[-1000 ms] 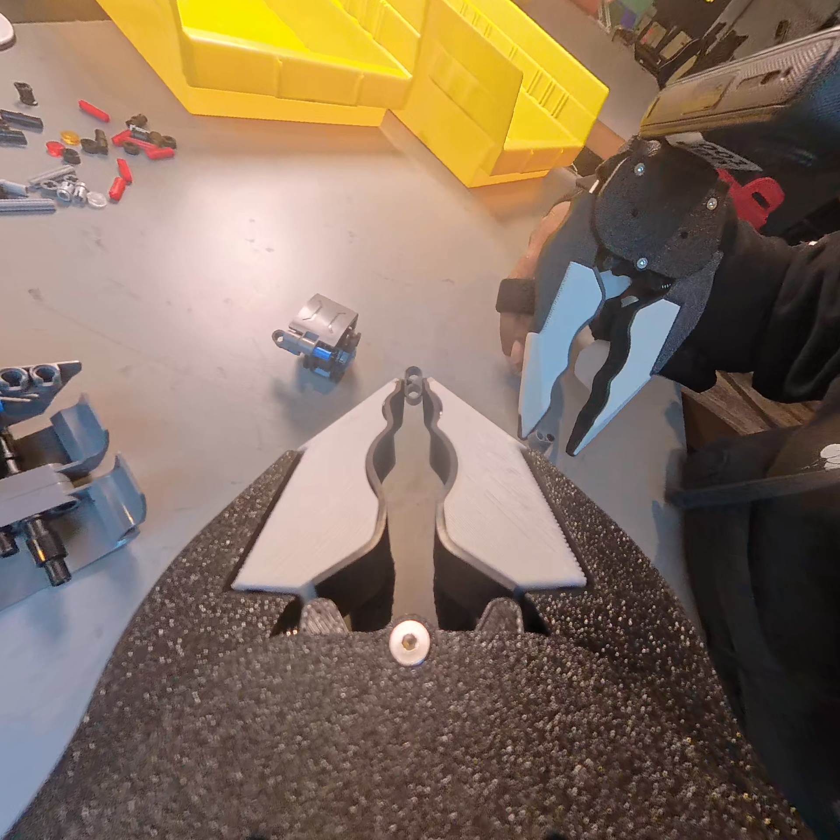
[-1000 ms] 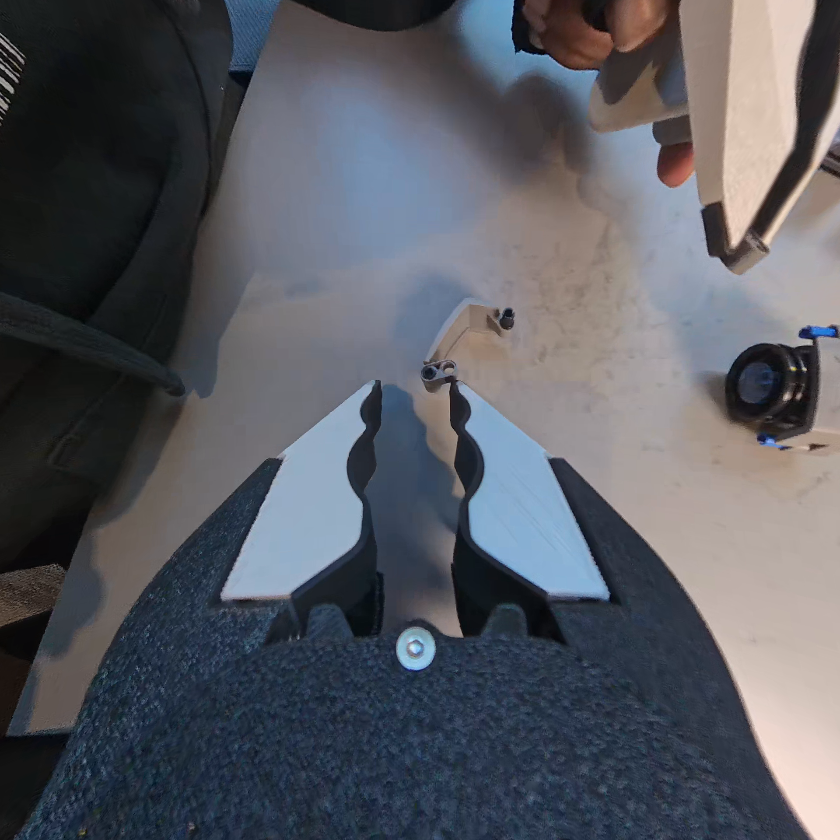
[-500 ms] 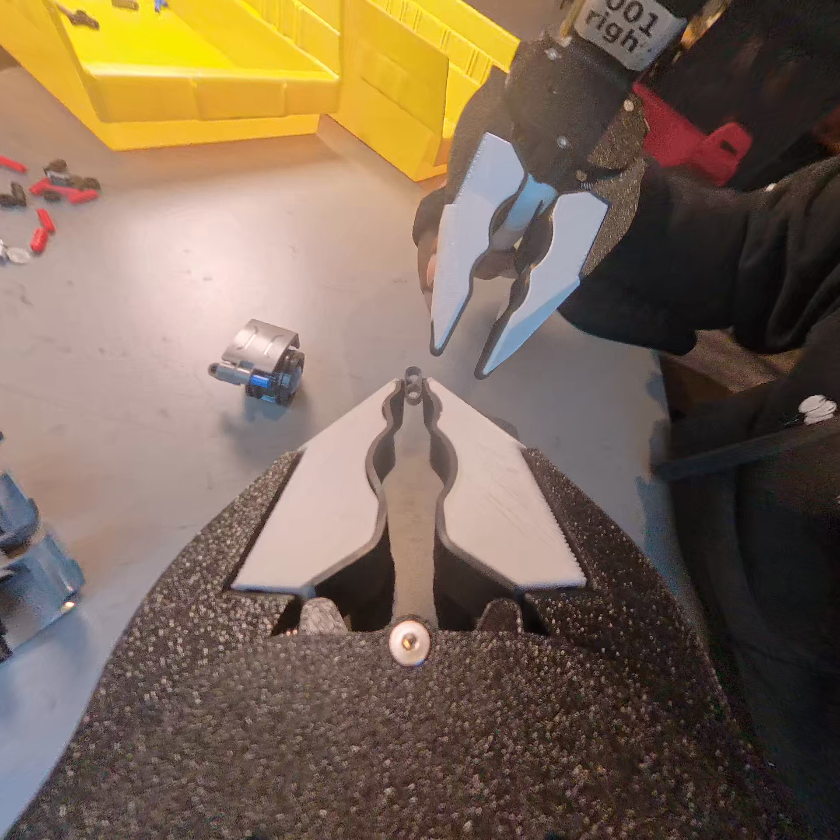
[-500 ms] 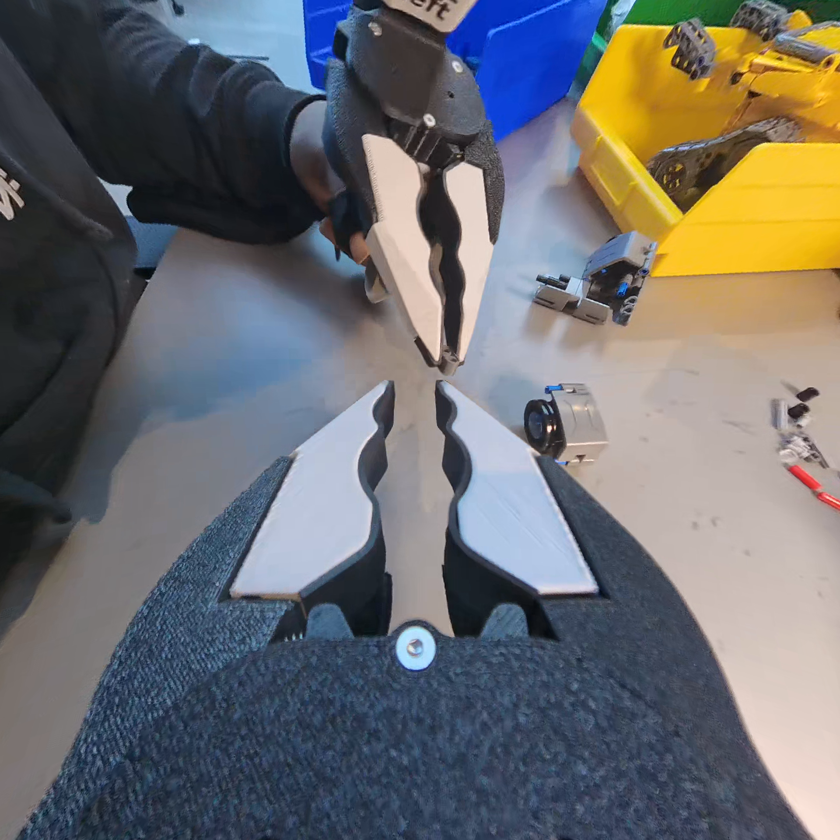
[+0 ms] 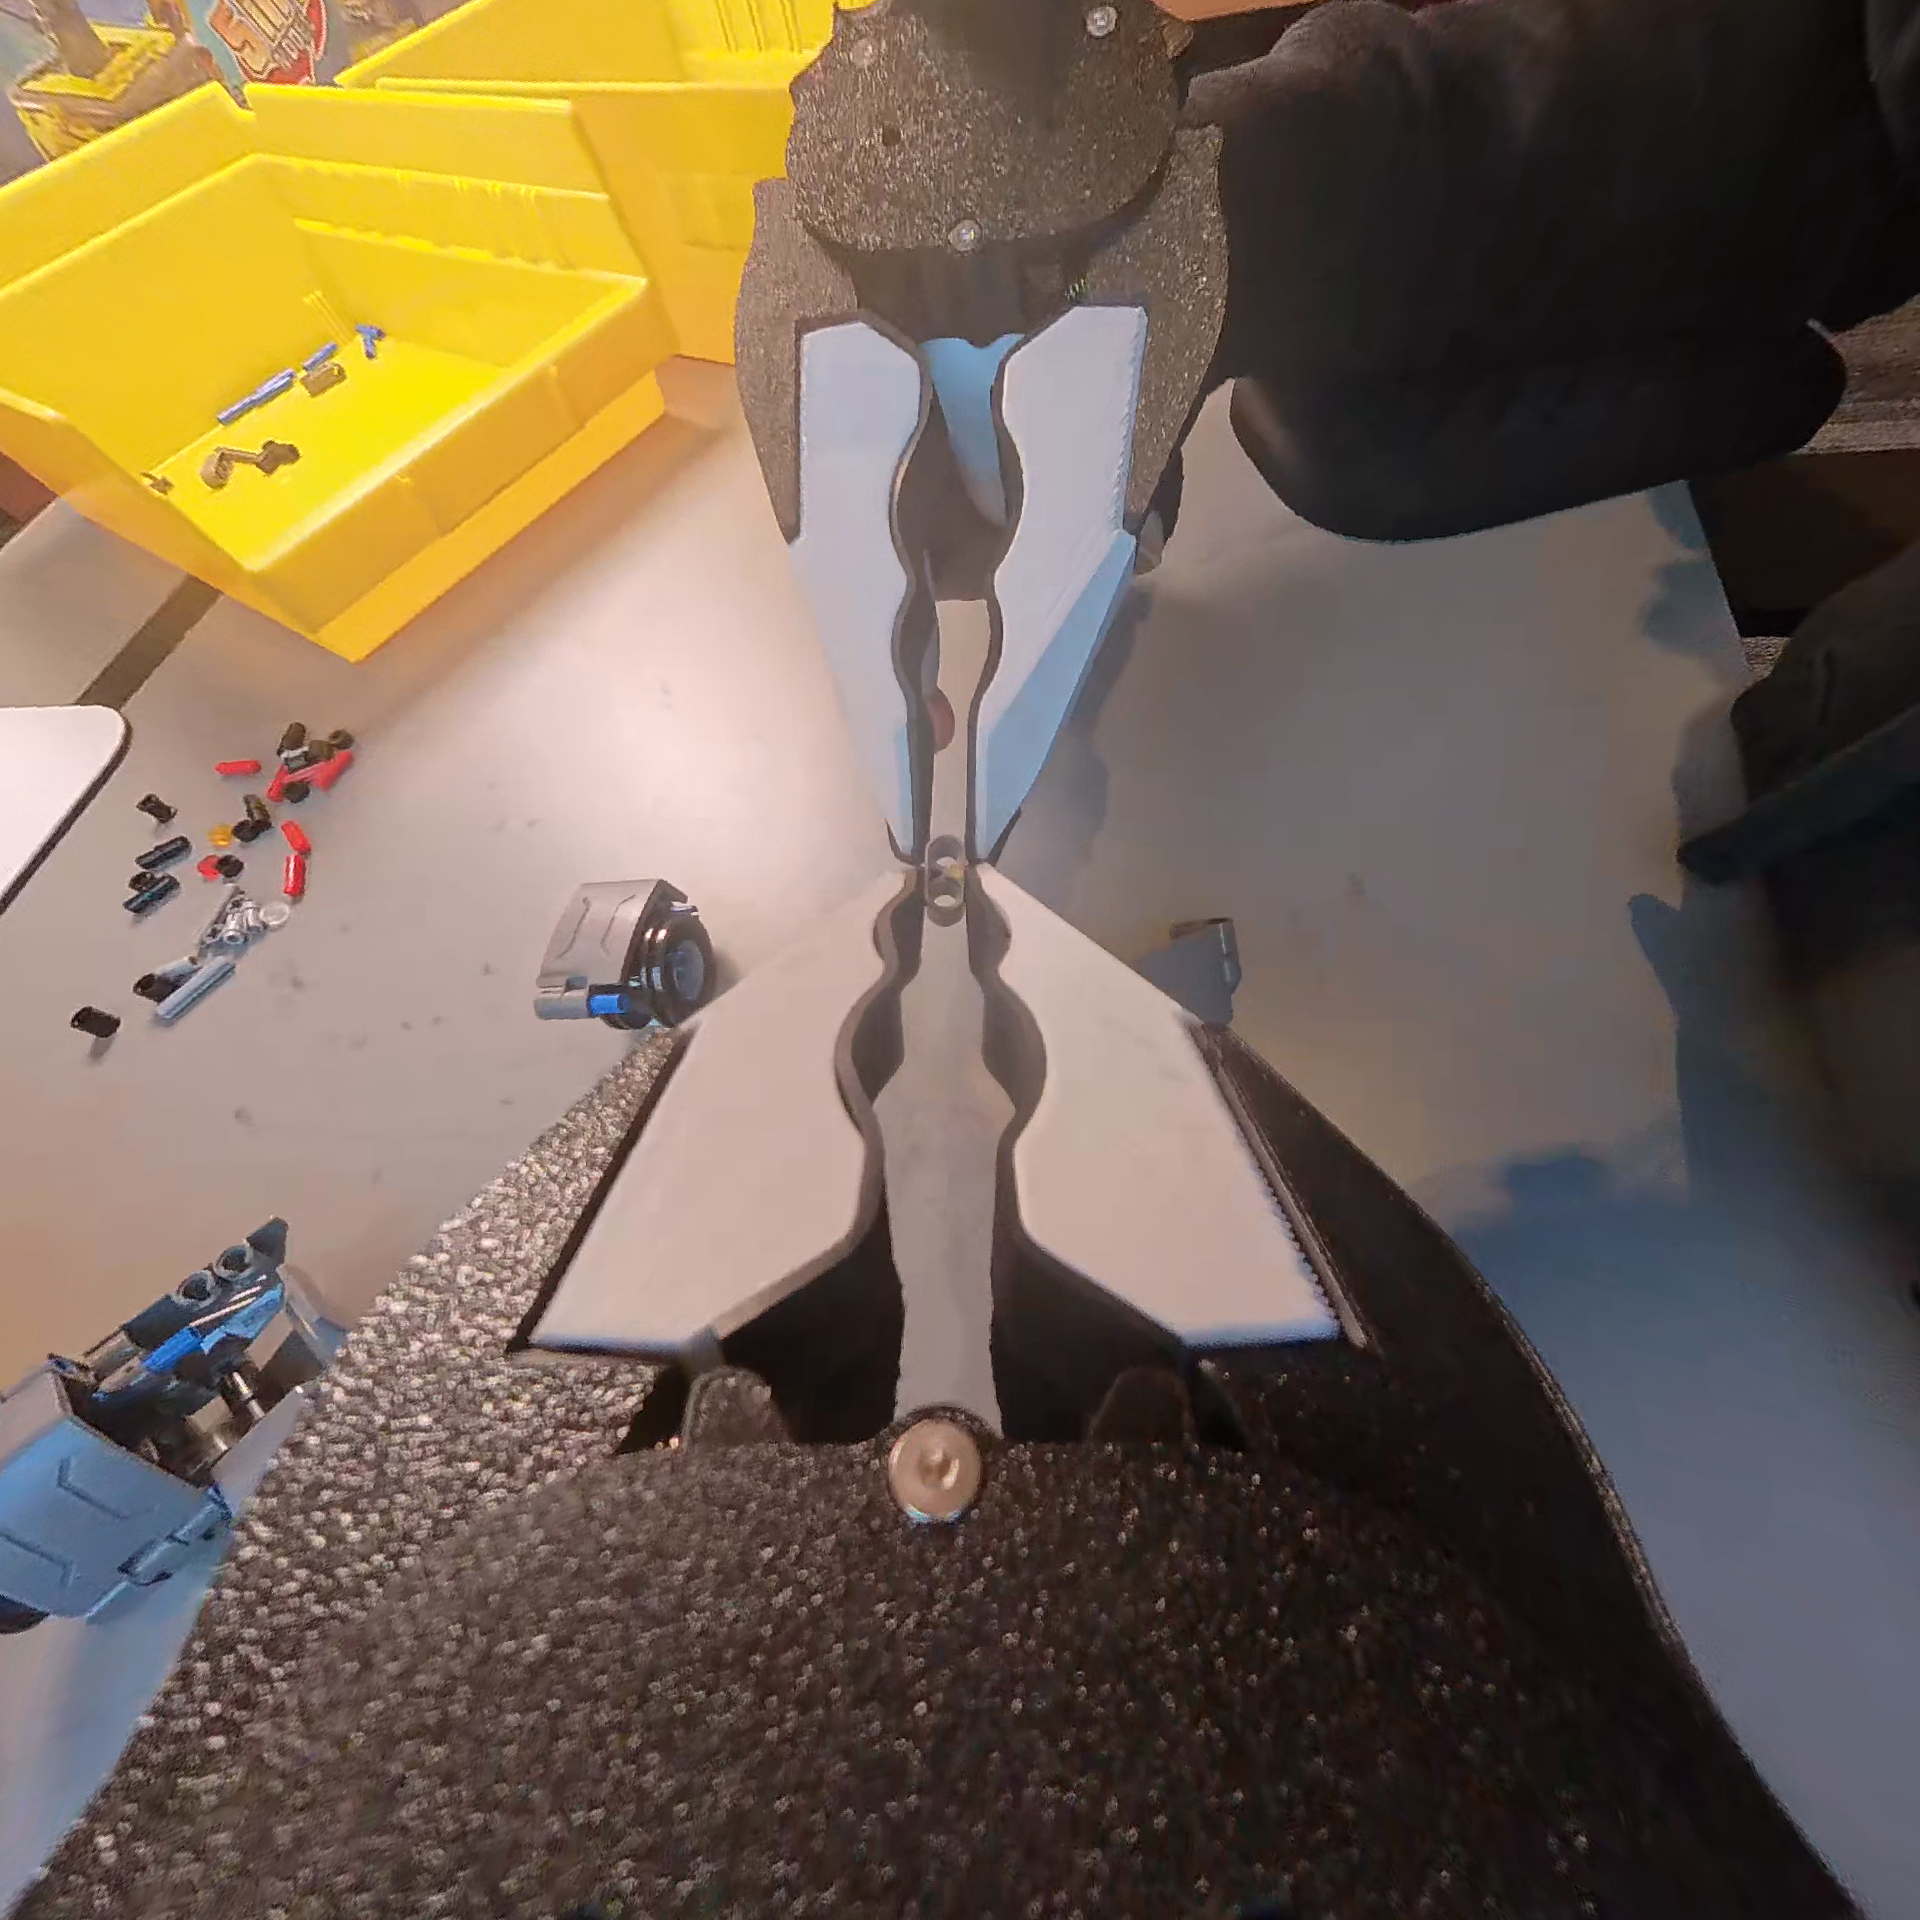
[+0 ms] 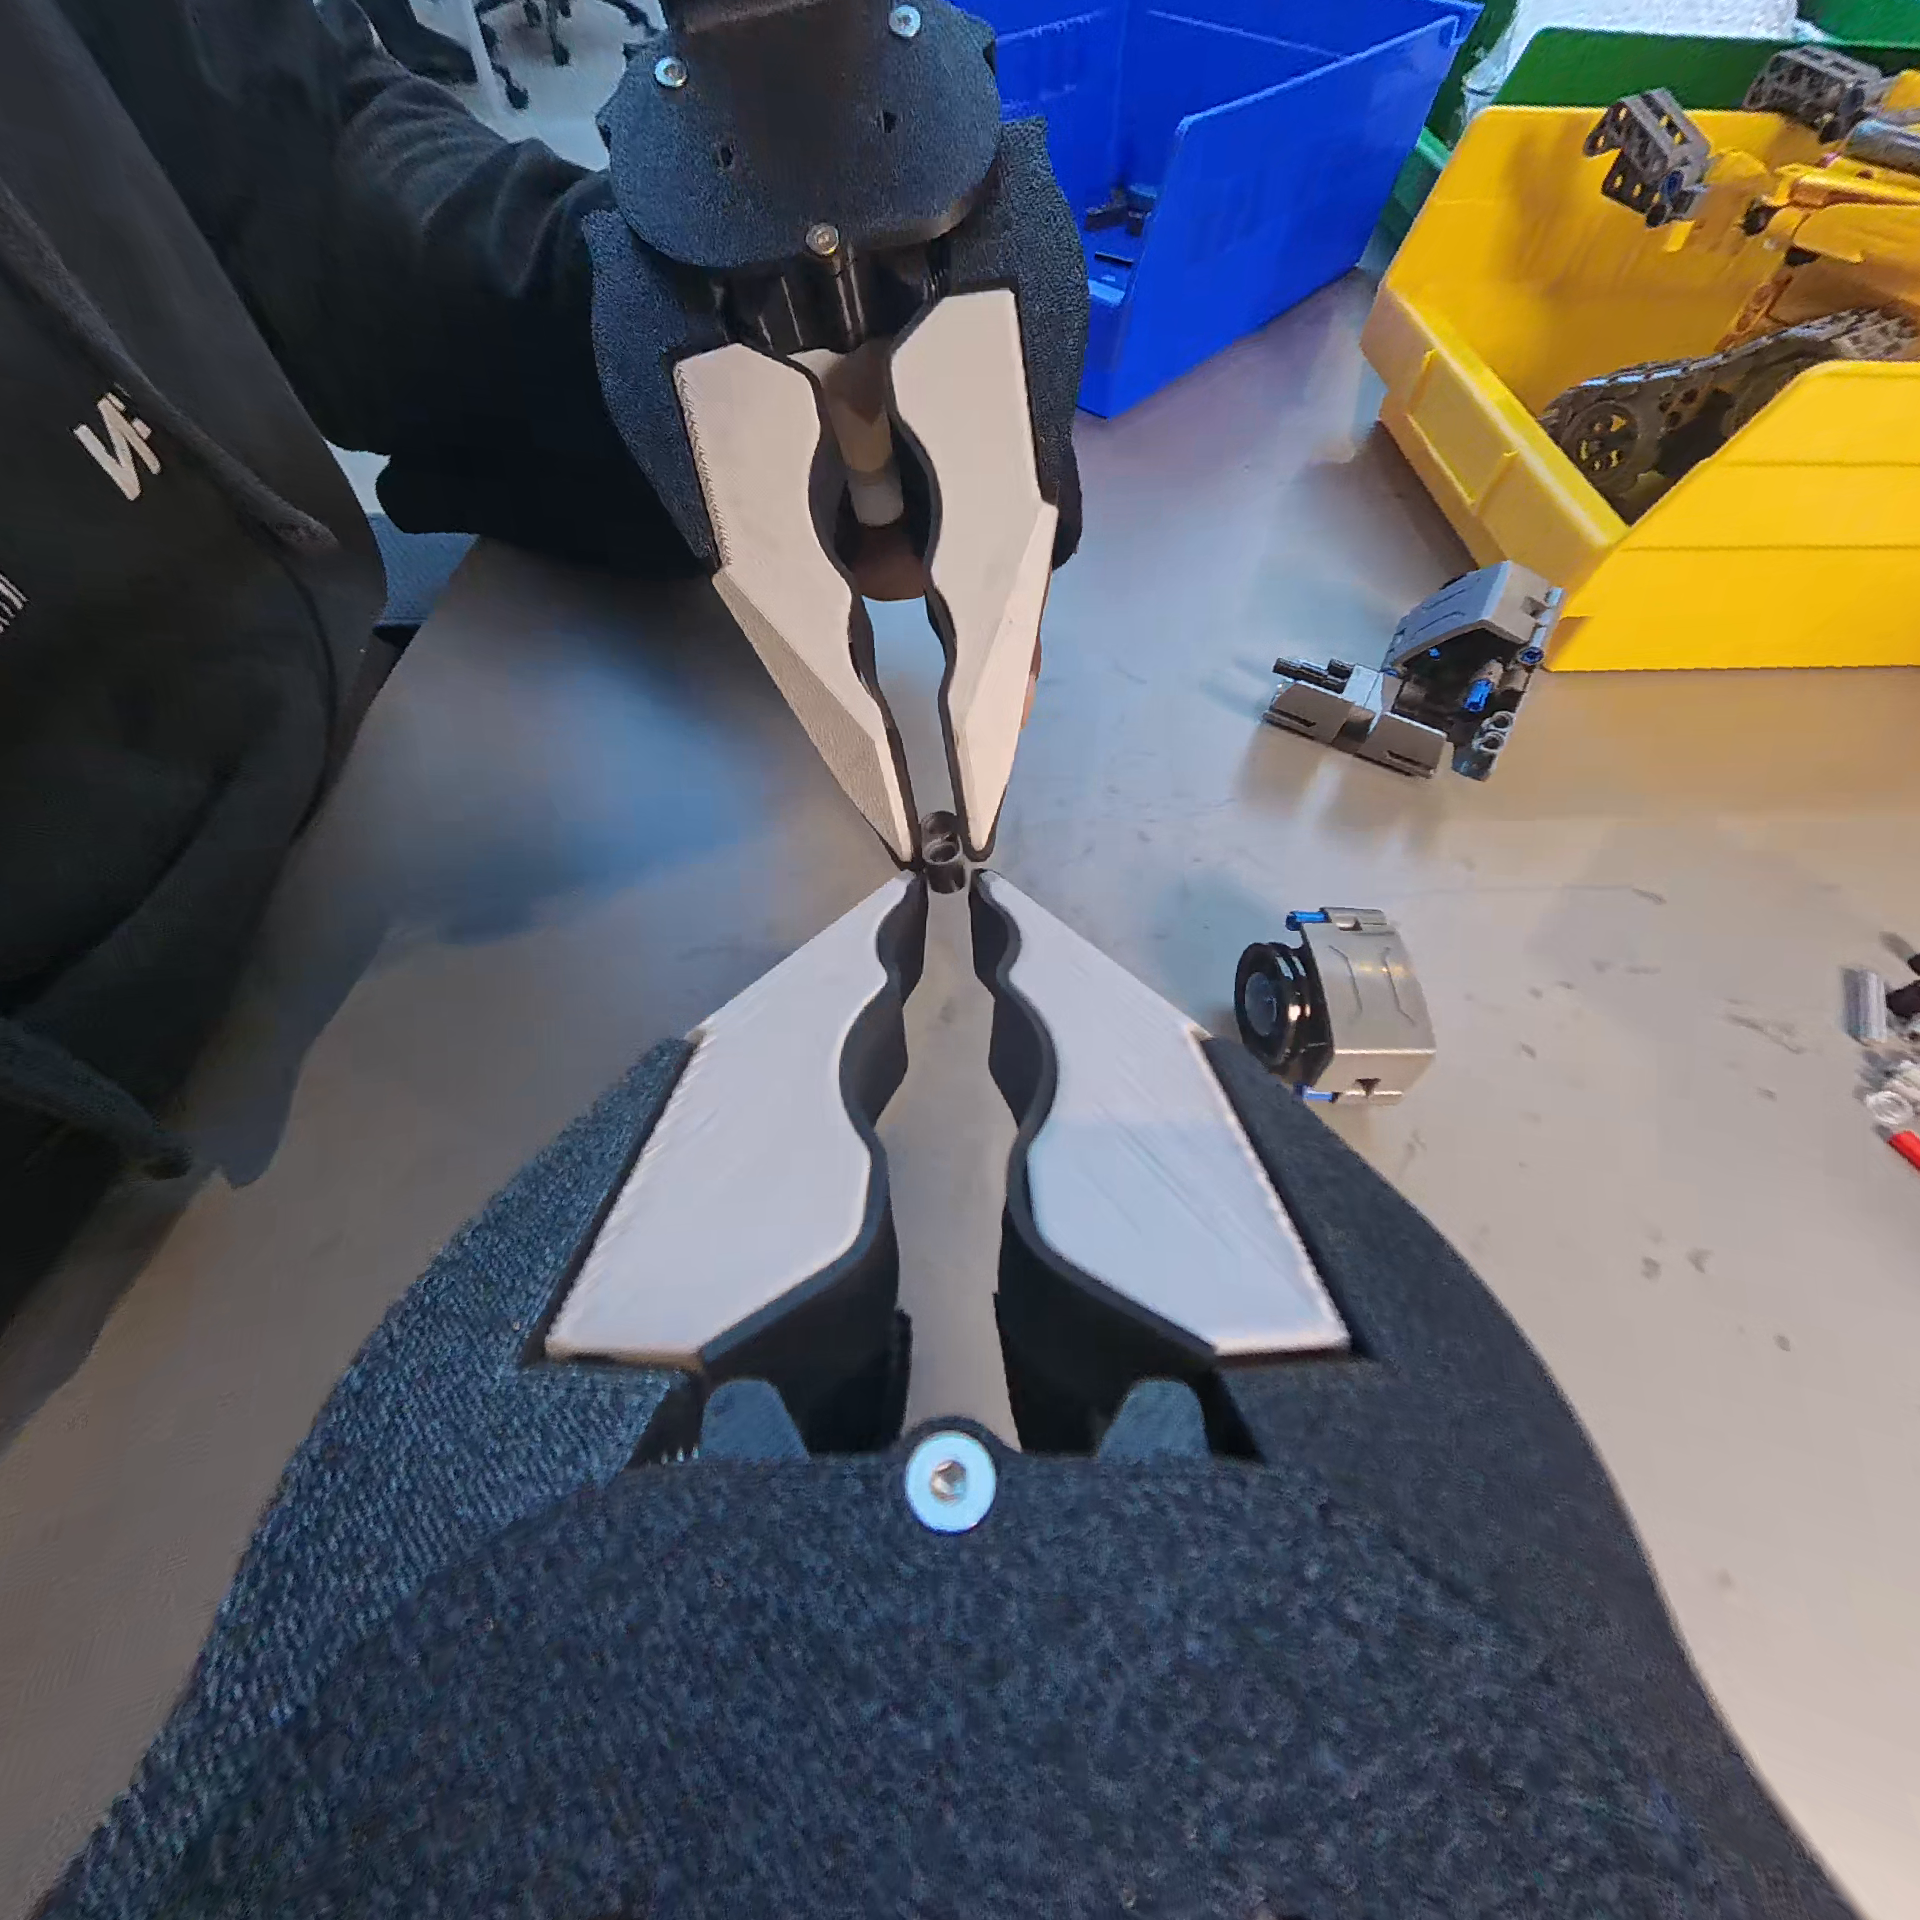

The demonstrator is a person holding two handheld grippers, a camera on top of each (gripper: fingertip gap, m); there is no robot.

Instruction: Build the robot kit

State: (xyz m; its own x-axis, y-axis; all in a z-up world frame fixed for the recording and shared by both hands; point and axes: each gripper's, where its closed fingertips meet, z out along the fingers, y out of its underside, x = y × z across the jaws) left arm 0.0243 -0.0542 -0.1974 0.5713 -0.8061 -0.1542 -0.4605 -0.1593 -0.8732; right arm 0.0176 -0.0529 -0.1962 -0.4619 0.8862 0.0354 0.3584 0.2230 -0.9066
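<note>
Your left gripper (image 5: 943, 902) pinched a small dark connector with holes (image 5: 943, 896) at its fingertips, held above the grey table (image 5: 468, 1049). Your right gripper (image 6: 948, 883) met it tip to tip from twelve o'clock, its fingers narrowly parted on either side of the same piece (image 6: 943, 857); whether they pressed it, I cannot tell. At nine o'clock of the tips in the left wrist view lay a grey wheel assembly (image 5: 629, 961), and at ten o'clock scattered red and black pins (image 5: 223, 847). Yellow bins (image 5: 343, 416) stood toward eleven o'clock. A grey-and-blue assembly (image 5: 135, 1423) lay at seven o'clock.
</note>
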